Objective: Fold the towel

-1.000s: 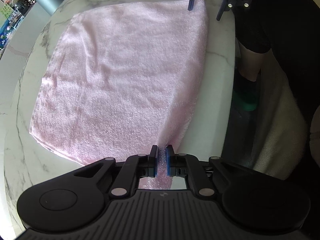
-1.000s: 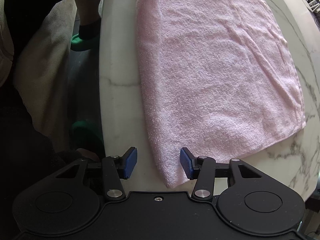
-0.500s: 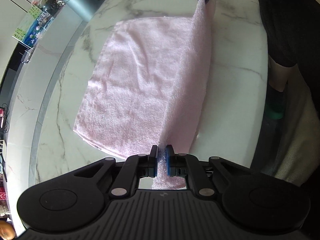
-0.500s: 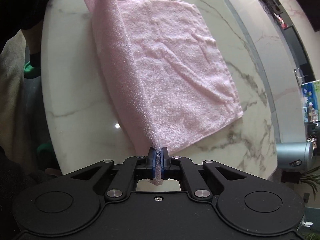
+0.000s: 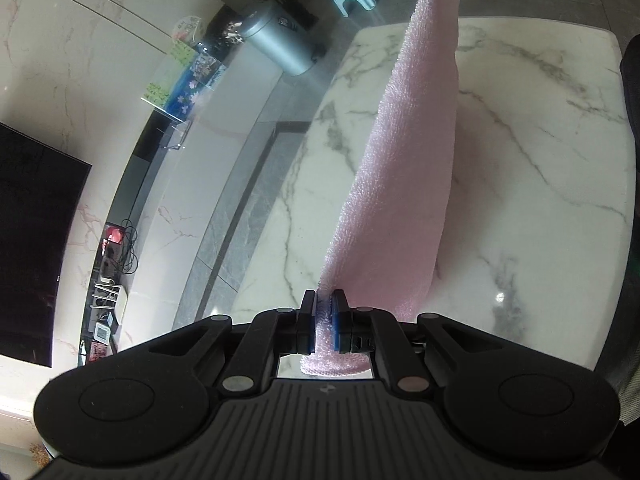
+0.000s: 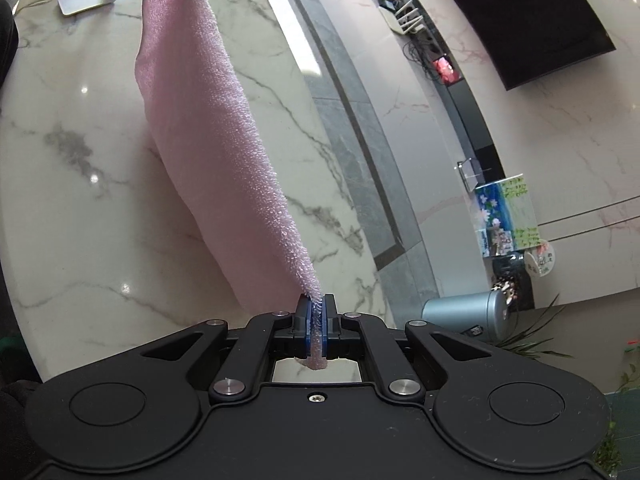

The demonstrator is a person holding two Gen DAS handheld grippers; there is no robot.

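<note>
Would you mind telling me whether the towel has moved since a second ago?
Yes. The towel has risen off the marble table, where it lay flat, and now hangs between both grippers.

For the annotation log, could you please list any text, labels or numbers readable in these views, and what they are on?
No text is readable.
Colourful notes on the clear stand: handwriting too blurred to read.
Round white card: marks illegible.
Label on the grey metal bin: too small.
Small device on the shelf: display unreadable.
Left tool, right tool, pink towel: no markings.
</note>
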